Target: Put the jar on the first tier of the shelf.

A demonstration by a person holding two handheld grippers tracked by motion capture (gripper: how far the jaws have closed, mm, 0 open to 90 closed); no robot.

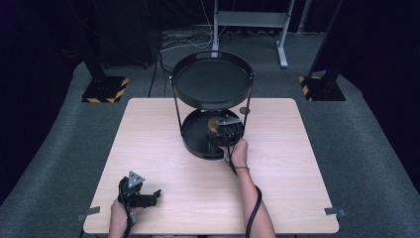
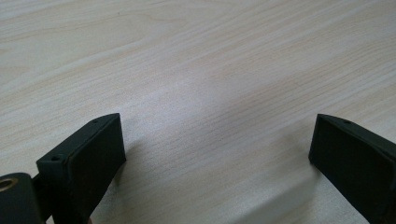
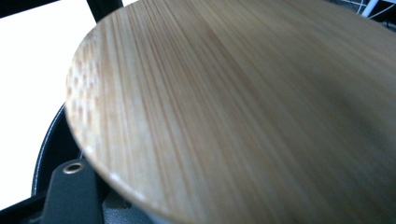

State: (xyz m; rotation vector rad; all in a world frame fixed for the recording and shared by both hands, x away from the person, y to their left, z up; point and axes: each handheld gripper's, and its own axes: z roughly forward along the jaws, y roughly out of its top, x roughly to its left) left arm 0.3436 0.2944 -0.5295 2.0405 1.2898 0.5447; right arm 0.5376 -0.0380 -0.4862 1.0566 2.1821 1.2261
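Right gripper [image 1: 224, 133] reaching into lower tray of black two-tier round metal stand [image 1: 195, 141], jaws hidden at round bamboo-wood disc [image 3: 243, 107], grip uncertain; left gripper [image 1: 140, 194] idle, spread, on pale wooden table [image 1: 163, 148]; removal seemingly pending.

Item, as I see it along my right gripper: round wooden disc [image 3: 243, 107], pale bamboo-like grain running lengthwise, very close and blurred, its curved edge at left and bottom; black jaw part with a brass-ringed hole at lower left, beneath the disc's edge; dark curved tray rim [image 3: 46, 144] just behind; beyond it, bright washed-out surface.
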